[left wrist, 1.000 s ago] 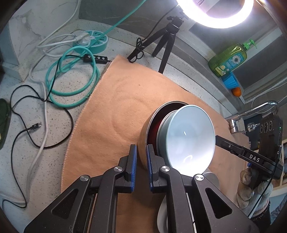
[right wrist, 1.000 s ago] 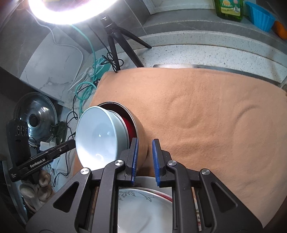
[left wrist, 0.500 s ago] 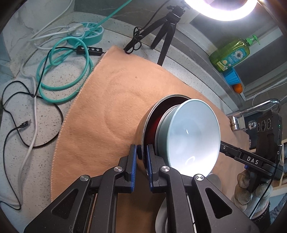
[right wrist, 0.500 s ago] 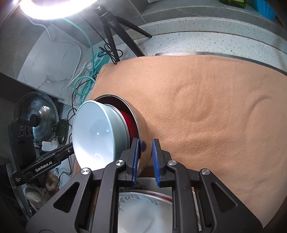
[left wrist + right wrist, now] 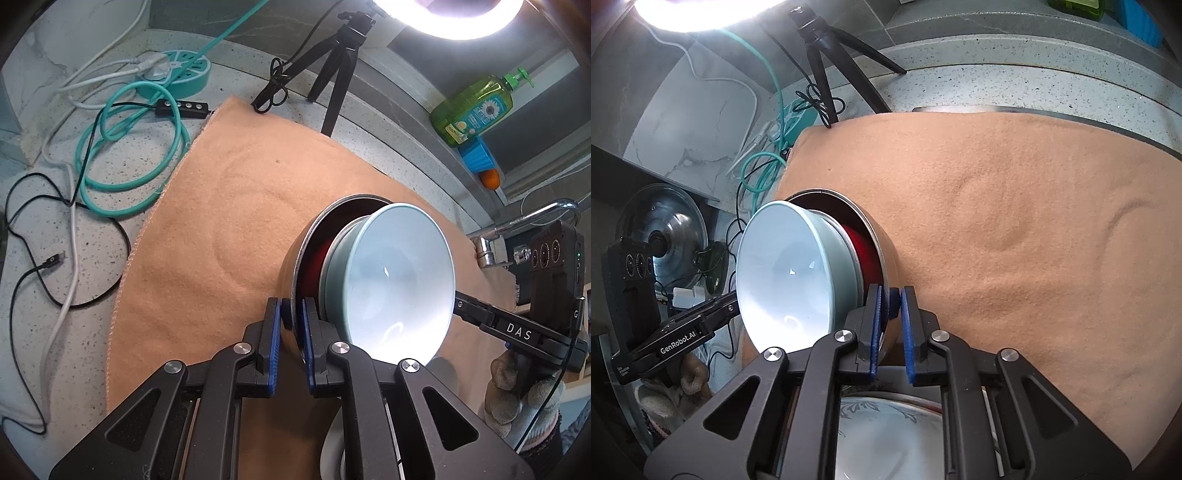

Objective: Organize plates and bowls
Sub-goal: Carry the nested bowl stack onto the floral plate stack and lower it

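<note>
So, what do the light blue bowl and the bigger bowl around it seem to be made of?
The light blue bowl looks like glazed ceramic: smooth and glossy with sharp glints. The outer bowl has a thin grey rim that looks like metal, a tan outside and a red inside; possibly coated steel.

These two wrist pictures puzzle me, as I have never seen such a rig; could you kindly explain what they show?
No robot here: a person holds a two-finger tool in each hand, each carrying a fisheye camera looking along its jaws. In the left view, the left gripper pinches the rim of a copper-coloured metal bowl with a red inside. In the right view, the right gripper pinches the opposite rim. A pale blue ceramic bowl is nested inside. Beneath lies an orange felt cloth on a speckled stone counter. A white patterned plate sits below the right gripper.
</note>
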Demonstrator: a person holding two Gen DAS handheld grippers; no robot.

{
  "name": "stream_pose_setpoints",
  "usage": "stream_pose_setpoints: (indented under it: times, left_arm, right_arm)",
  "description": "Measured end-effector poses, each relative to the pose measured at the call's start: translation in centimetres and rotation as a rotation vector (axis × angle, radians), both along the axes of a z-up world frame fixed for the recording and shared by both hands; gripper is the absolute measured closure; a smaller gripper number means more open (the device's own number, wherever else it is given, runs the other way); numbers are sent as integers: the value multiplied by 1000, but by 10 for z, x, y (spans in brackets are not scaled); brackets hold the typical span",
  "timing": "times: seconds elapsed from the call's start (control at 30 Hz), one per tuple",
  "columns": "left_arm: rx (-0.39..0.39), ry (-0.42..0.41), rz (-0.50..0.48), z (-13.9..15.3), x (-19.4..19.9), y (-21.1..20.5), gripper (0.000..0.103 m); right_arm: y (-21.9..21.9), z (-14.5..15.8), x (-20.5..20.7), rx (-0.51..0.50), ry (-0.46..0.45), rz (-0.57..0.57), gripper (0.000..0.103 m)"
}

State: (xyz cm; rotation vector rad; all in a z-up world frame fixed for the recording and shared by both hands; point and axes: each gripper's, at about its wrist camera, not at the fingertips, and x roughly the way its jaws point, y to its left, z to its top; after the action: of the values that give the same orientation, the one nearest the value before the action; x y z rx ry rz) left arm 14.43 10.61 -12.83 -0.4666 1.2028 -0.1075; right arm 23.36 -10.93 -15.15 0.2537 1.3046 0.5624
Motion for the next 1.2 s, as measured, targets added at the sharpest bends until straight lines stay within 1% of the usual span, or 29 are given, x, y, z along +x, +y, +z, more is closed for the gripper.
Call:
stream_pose_setpoints:
  times: [0.13,0.33,0.87,1.2]
  left_arm:
    - [0,0,-1,4,-4,-3,93]
    - [14,-27,-9,17,-11,-8,93]
    - [27,-110,-49,61,-41,-27,93]
    - [28,-113,-98,67,-63,-51,93]
  right_arm:
    - [-2,5,-5,2,-8,-1,92]
    - [-5,18,-11,-5,-35,2,92]
    - [-31,67,-49,23,-111,-17,92]
    - [-58,74,-83,26,-118,-38,92]
